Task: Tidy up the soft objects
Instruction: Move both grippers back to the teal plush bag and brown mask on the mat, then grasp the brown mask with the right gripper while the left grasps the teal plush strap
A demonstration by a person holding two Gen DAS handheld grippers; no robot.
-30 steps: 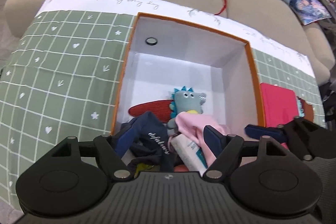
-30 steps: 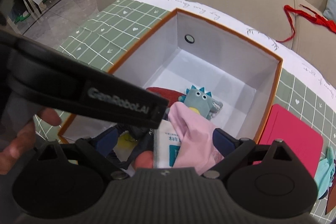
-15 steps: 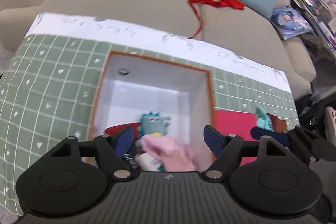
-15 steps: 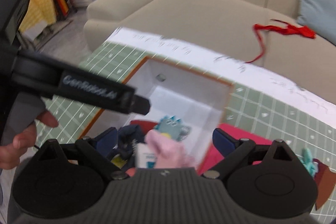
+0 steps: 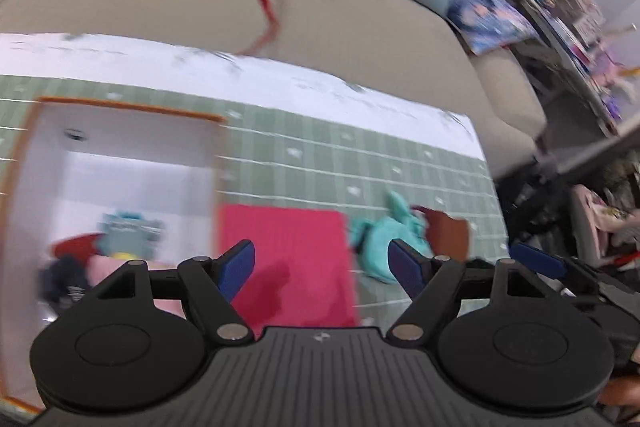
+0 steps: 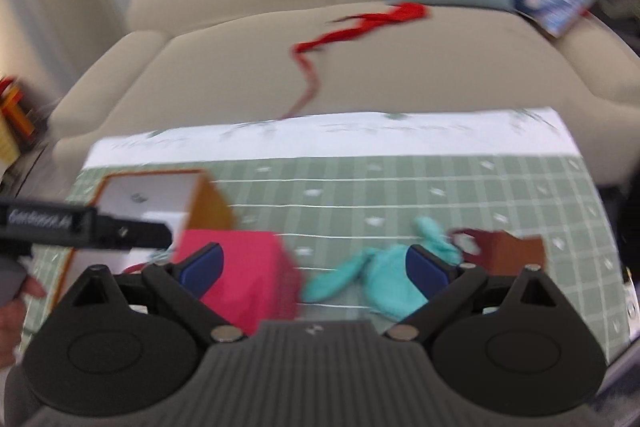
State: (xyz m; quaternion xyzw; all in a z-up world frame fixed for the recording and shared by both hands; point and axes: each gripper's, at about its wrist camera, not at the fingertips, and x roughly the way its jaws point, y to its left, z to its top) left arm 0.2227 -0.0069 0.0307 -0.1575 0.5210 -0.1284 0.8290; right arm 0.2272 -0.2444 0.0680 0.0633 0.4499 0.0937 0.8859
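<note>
"GenRobot.AI" lettering — left gripper (image 6: 160, 235) side

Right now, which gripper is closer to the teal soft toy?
Right. The right gripper has the teal soft toy by its right finger; the left gripper sits over the pink cloth, toy beside it.

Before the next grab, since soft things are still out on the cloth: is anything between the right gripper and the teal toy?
Nothing visible. The right gripper is open and empty above the teal toy, which lies uncovered on the cloth.
</note>
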